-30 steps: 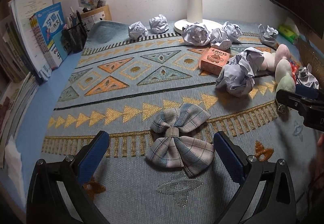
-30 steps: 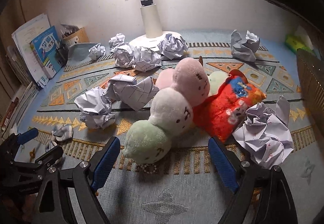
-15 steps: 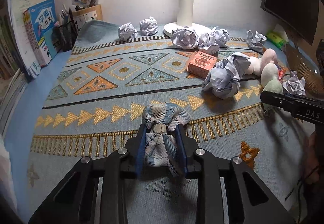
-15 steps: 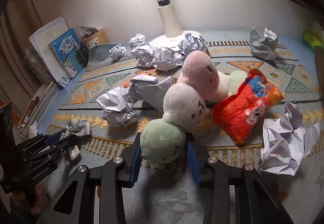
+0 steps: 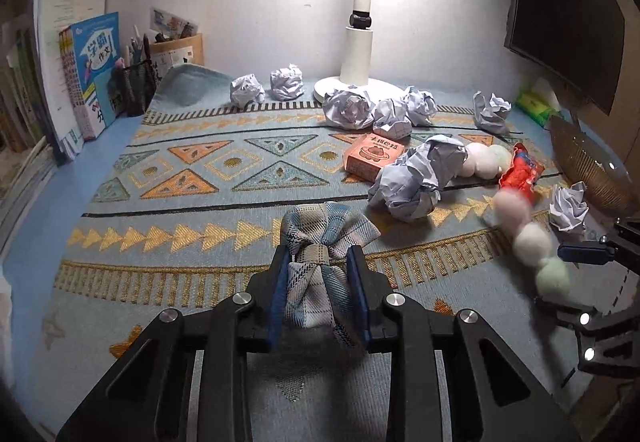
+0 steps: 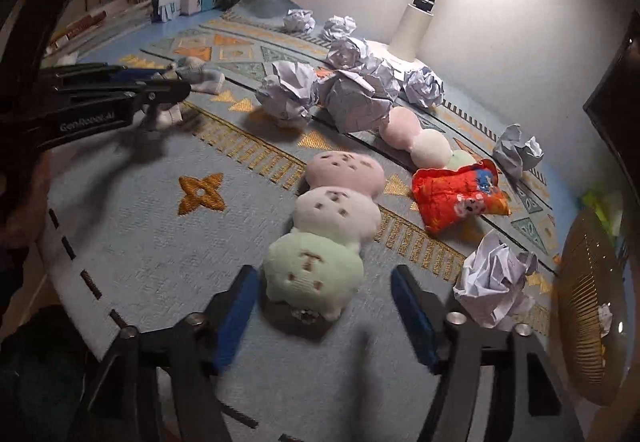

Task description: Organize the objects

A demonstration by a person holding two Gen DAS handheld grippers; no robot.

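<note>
Surface: blue-grey woven mat (image 5: 224, 178) with orange and gold triangle bands, covering a blue desk.
Left gripper (image 5: 318, 292): clenched on the plaid fabric bow (image 5: 320, 242) in grey, blue and beige; both blue pads press the bow's sides just below its knot, the upper loops fanning out beyond the fingertips.
Bow location: near edge of the mat, over the gold comb-pattern band.
Right gripper (image 6: 324, 318): jaws opening; the green end of the three-ball plush skewer (image 6: 332, 226) (pink, white, green) lies between the blue pads, neither pad touching it.
Plush location: lying on the mat, pink end pointing away from the gripper.
Second plush skewer (image 6: 424, 142): same colours, farther back, touching the red snack bag (image 6: 460, 196).
Crumpled white paper balls (image 5: 416, 178): scattered over the far and right parts of the mat.
Orange carton (image 5: 374, 158): just beside the largest paper ball.
White lamp base (image 5: 356, 82): at the back wall.
Books and mesh pen holder (image 5: 134, 82): back left corner.
</note>
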